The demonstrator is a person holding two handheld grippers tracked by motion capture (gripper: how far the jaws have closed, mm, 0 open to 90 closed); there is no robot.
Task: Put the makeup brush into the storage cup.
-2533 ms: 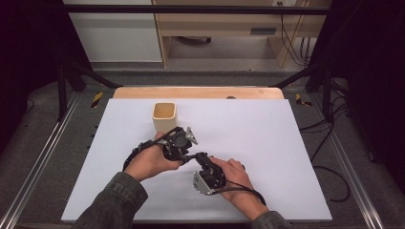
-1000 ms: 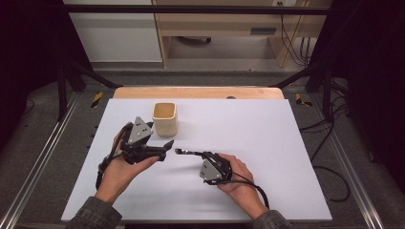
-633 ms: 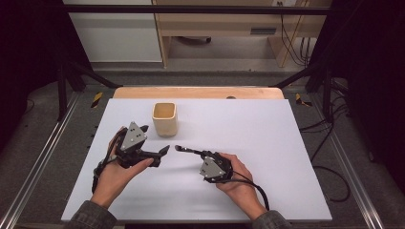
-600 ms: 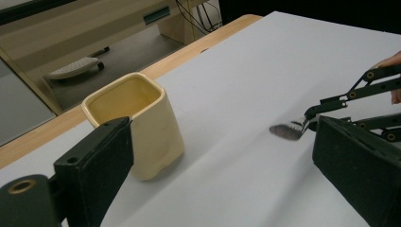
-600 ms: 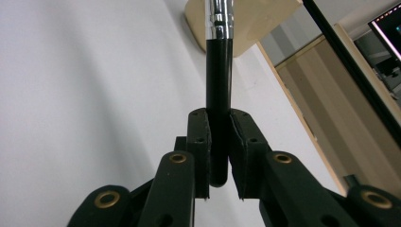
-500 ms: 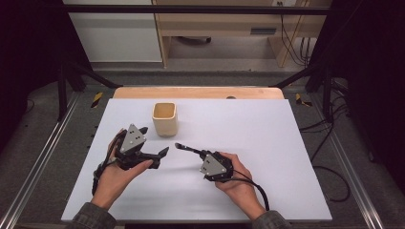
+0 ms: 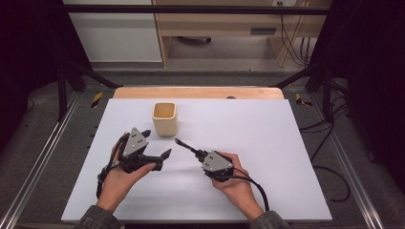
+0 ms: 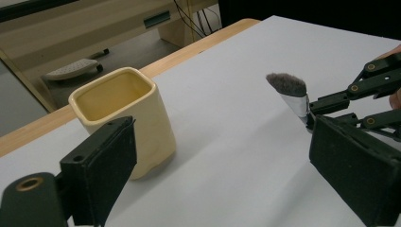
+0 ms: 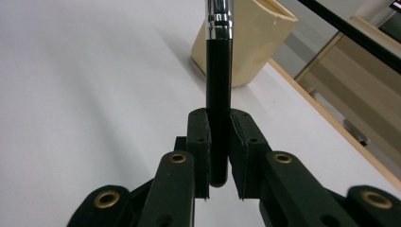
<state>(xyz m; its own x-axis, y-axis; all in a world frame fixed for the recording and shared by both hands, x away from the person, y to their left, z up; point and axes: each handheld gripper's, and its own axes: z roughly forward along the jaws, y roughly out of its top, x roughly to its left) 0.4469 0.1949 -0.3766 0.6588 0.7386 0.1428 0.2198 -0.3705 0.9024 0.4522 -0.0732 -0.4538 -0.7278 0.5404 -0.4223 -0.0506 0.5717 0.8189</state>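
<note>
The right tongs [image 7: 198,153] clamp the black handle of a makeup brush [image 9: 219,85], their 2 pads pinching it near its butt end, so the brush sticks out ahead of them over the white table [image 7: 267,143] with its grey bristle tuft [image 8: 286,83] pointing toward the cream ceramic cup [image 7: 165,119]. From the high view the tip hangs just short of the cup, near it but not touching. The left tongs [image 7: 156,144] stand wide and hold nothing, hovering low over the table just beside the cup, 1 pad nearer the cup's side and the other nearer the brush. The brush looks light and stiff along its handle, with a shiny metal ferrule [image 9: 220,16] that I would expect to be slippery, so the matte black handle is the sensible place to grip, as it is now; the bristles are soft and would splay if squeezed. Held so far back, the long end may wag, so a slow tilt seems wise if it is to drop into the cup. The cup itself looks heavy enough to stand firm, though a knock on its rim could tip it.
</note>
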